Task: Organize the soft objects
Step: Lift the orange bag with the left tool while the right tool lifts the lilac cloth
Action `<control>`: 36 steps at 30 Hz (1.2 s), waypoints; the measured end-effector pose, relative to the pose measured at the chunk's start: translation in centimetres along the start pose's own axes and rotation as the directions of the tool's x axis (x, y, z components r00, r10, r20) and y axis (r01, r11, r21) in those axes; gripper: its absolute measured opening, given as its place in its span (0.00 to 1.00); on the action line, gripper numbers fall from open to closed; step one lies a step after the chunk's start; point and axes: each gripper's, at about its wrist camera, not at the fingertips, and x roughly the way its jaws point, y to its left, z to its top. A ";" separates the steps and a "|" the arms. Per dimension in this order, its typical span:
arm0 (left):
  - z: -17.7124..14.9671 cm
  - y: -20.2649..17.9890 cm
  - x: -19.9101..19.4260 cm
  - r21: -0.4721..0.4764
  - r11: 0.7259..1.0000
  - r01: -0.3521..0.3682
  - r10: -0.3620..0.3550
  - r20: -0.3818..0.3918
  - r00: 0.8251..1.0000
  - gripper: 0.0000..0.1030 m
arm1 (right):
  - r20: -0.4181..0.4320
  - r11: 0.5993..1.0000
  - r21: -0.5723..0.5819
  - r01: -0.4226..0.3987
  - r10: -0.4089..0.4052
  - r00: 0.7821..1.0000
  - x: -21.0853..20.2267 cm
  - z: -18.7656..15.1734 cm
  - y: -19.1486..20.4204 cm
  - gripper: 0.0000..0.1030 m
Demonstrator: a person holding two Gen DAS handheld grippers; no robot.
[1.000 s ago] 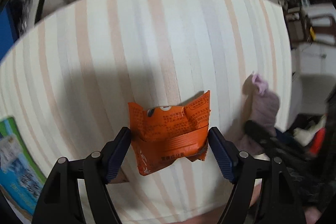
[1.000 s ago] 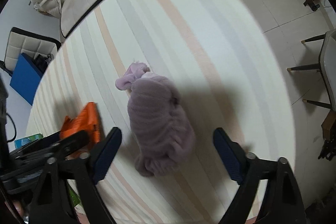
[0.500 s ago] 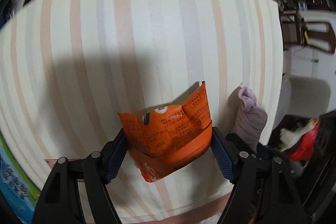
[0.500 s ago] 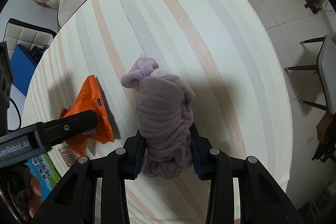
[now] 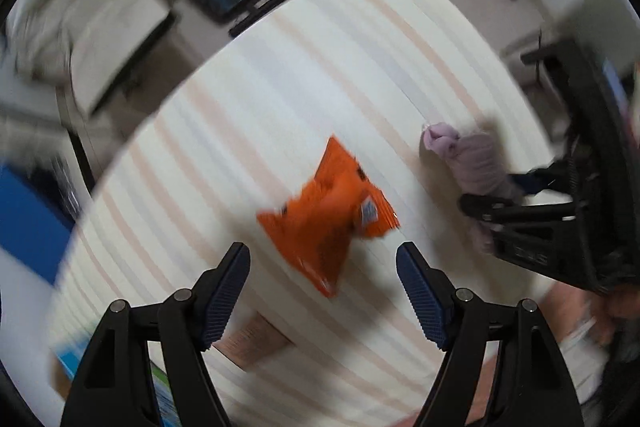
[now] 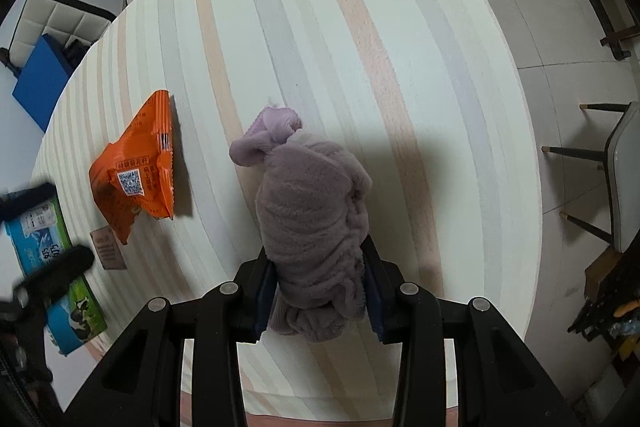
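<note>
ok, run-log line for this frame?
left gripper: open, orange packet on table | right gripper: shut on purple plush | striped table

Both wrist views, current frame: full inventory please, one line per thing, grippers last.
Crinkly orange snack packet: 1, orange, lying free on the table left of the plush.
Fuzzy lilac plush cloth bundle: 1, lilac, table centre, clamped in the right gripper.
Round striped table: 1, cream with peach and grey stripes.
Blue-green milk carton: 1, near left table edge.
Small brown card: 1, beside the carton.
Left gripper: 1, black with blue pads, open, behind the packet.
Right gripper: 1, black, shut on the plush.
</note>
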 end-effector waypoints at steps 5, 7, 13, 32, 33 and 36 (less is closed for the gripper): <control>2.0 -3.3 4.6 0.153 0.987 -0.040 0.062 -0.139 0.988 0.72 | -0.017 0.999 -0.017 0.026 -0.027 1.000 0.2 -0.8 -0.5 0.40; 2.0 -4.3 6.1 0.187 0.981 -0.048 0.081 -0.174 0.981 0.72 | -0.026 1.000 -0.015 0.026 -0.026 0.999 0.6 0.1 0.0 0.40; 1.2 -4.7 6.5 0.152 0.987 -0.044 0.067 -0.145 0.987 0.64 | -0.033 1.000 0.006 0.000 0.000 0.999 0.5 0.5 -0.5 0.40; -7.9 3.0 -0.1 -0.430 0.878 0.210 -0.180 0.108 0.978 0.37 | 0.097 0.999 0.014 -0.037 0.036 0.995 -3.1 -6.1 0.8 0.33; -9.7 3.1 -1.1 -0.446 0.865 0.230 -0.188 0.136 0.973 0.37 | 0.111 0.999 0.004 -0.052 0.051 0.993 -3.7 -7.2 1.4 0.33; -12.3 4.1 -3.4 -0.485 0.841 0.240 -0.167 0.189 0.968 0.37 | 0.141 0.996 -0.024 -0.083 0.086 0.986 -5.2 -10.0 3.5 0.33</control>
